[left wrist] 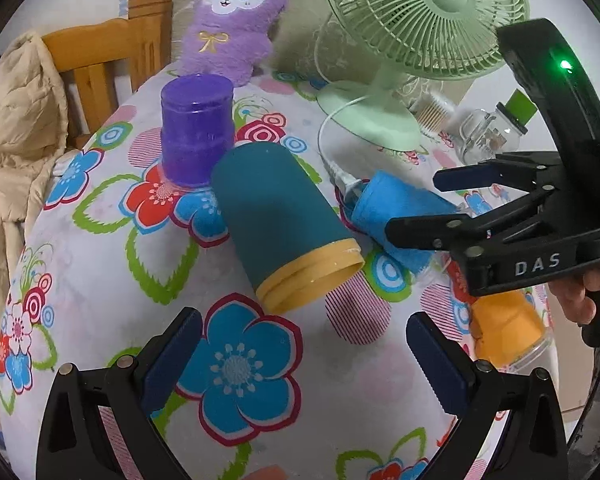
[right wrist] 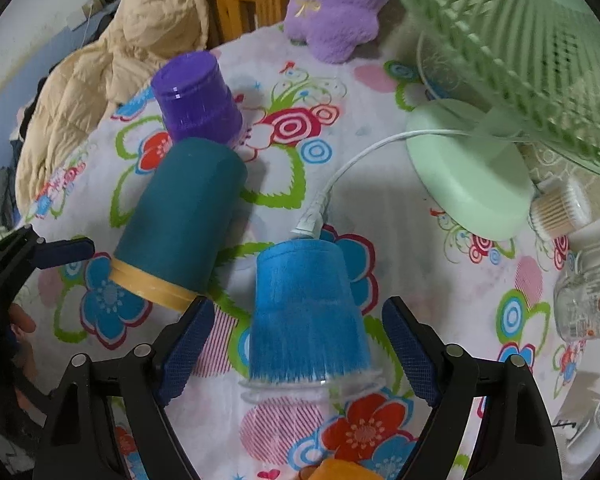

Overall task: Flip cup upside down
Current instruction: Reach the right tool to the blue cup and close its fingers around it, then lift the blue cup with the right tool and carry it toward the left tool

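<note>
A flowered tablecloth (left wrist: 100, 264) fills most of both views, its blue, red and green blooms running edge to edge. At the upper right of the left wrist view stands a pale green desk fan (left wrist: 415, 20), its white cord trailing down toward the centre; in the right wrist view the fan's base sits at right. A beige padded jacket (left wrist: 16, 128) hangs over a wooden chair (left wrist: 100, 56) at the upper left, and a purple plush toy (left wrist: 232, 20) sits at the top centre. The teal cup (left wrist: 276, 216) with a yellow rim lies on its side in the middle of the left wrist view, its mouth toward the lower right, its closed end touching an upside-down purple cup (left wrist: 198, 132) behind it. The blue cup (right wrist: 307, 312) stands mouth-down at lower centre of the right wrist view, between the spread fingers of the right gripper (right wrist: 296, 344), which do not touch it. The left gripper (left wrist: 303, 356) is likewise spread wide at the bottom of its own view, holding nothing, with the teal cup's rim just above. An orange cup (left wrist: 507, 328) lies at the lower right, partly hidden. A clear glass jar (left wrist: 487, 136) sits at the right, and beside the fan base is a small tub of cotton swabs (right wrist: 559, 212).
</note>
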A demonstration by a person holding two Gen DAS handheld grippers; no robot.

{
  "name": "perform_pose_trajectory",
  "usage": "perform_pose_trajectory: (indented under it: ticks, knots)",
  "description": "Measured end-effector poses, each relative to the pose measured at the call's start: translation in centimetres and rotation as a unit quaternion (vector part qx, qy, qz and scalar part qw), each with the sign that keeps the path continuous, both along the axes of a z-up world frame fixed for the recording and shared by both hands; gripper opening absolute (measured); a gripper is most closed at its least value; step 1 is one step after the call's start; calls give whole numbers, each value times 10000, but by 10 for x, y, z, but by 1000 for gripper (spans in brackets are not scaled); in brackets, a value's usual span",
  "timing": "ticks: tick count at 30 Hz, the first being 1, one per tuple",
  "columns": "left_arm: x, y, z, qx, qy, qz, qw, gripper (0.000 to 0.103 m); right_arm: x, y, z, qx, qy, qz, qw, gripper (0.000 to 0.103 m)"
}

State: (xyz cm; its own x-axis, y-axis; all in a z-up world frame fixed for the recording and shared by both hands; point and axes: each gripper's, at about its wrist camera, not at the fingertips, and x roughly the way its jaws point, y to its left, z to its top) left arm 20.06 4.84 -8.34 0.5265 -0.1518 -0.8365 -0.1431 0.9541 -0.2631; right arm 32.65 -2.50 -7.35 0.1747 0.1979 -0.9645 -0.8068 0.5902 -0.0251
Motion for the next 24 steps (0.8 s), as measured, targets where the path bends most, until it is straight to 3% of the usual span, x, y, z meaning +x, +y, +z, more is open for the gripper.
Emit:
perform_pose_trajectory:
  ticks: [5,15,24]
  knots:
    - [2,0,-5,-24,98,-71,9999,103,1,8,-14,-296,132,63,9995,64]
    - [-21,-2,3,-169,-32,-51,9998,103,-8,-2,8,42,189,-437,9989,63]
    - [-56,-10,16,-194,-173,-103,9996,103,-57,-17,35,496,63,-739,9960,63]
